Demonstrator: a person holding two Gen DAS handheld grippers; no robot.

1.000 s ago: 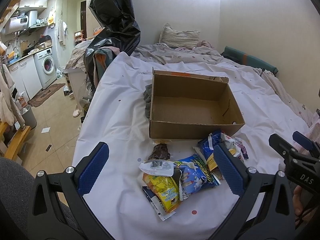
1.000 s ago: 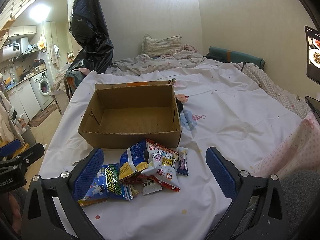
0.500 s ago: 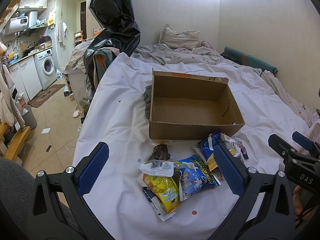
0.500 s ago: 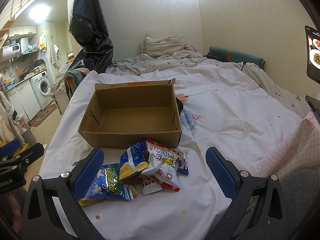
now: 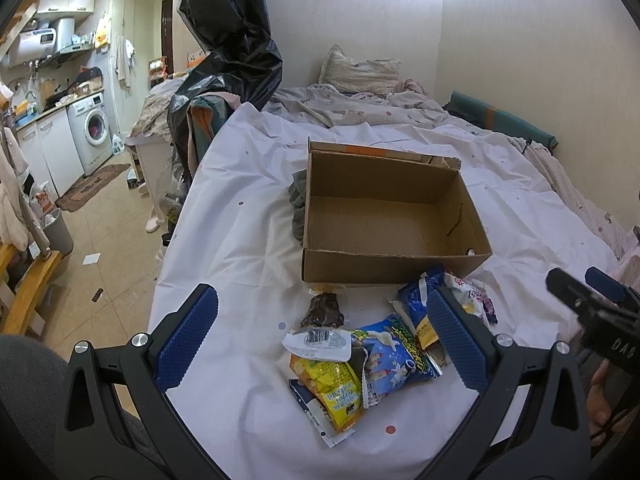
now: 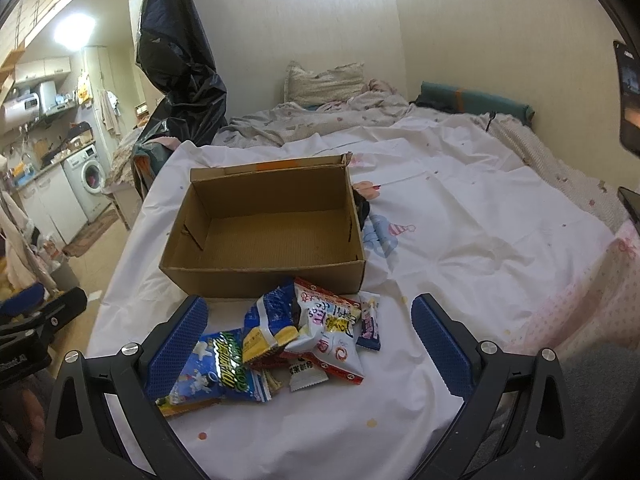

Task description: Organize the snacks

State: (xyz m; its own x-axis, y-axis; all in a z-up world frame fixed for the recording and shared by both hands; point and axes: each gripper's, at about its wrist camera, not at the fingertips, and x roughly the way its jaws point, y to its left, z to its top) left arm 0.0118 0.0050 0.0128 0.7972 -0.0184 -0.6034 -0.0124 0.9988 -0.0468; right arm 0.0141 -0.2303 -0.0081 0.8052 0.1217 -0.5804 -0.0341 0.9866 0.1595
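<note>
Both grippers — left [image 5: 320,338] and right [image 6: 308,342] — hang spread wide, gripping nothing. Snacks [image 6: 304,332] sit piled on the sheet [image 6: 460,240] at 6 o'clock of the empty box [image 6: 264,280], touching its front wall.

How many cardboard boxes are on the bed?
1. The cardboard box sits open and empty on the white sheet, just behind the pile of snack packets. No others show.

A plain brown cardboard box [image 6: 260,236] is being shown on a white sheet [image 6: 460,232] dotted with coloured spots; blue fingers [image 6: 176,344] are being seen.
</note>
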